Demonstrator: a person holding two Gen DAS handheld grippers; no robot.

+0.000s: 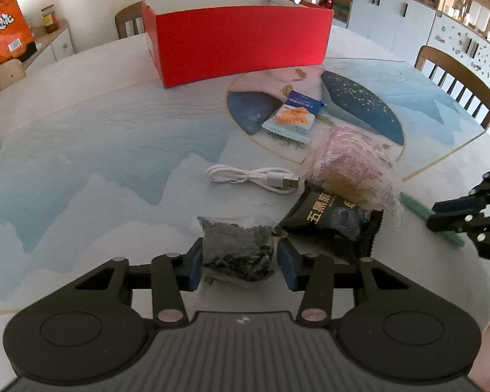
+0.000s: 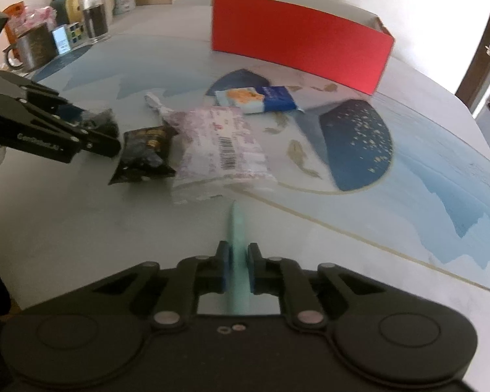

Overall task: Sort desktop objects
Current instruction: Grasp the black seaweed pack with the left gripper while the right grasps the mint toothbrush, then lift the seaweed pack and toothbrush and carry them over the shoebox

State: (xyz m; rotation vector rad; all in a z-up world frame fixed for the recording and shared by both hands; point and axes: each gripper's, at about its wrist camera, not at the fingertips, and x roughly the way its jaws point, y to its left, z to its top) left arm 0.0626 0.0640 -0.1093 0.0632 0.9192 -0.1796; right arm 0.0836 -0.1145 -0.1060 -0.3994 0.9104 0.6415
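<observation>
Left wrist view: left gripper (image 1: 239, 266) clamped on clear packet of dark bits (image 1: 236, 248), low over table (image 1: 98, 150). Red box (image 1: 241, 47) lies straight ahead, well apart, open top up.

Right wrist view: right gripper (image 2: 236, 269) pinches green pen (image 2: 236, 228), long axis along fingers. Red box ahead, slightly right; left gripper probably nearer.

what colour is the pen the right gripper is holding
Pale mint green. The pen shows best in the right wrist view, pinched in the right gripper.
</observation>
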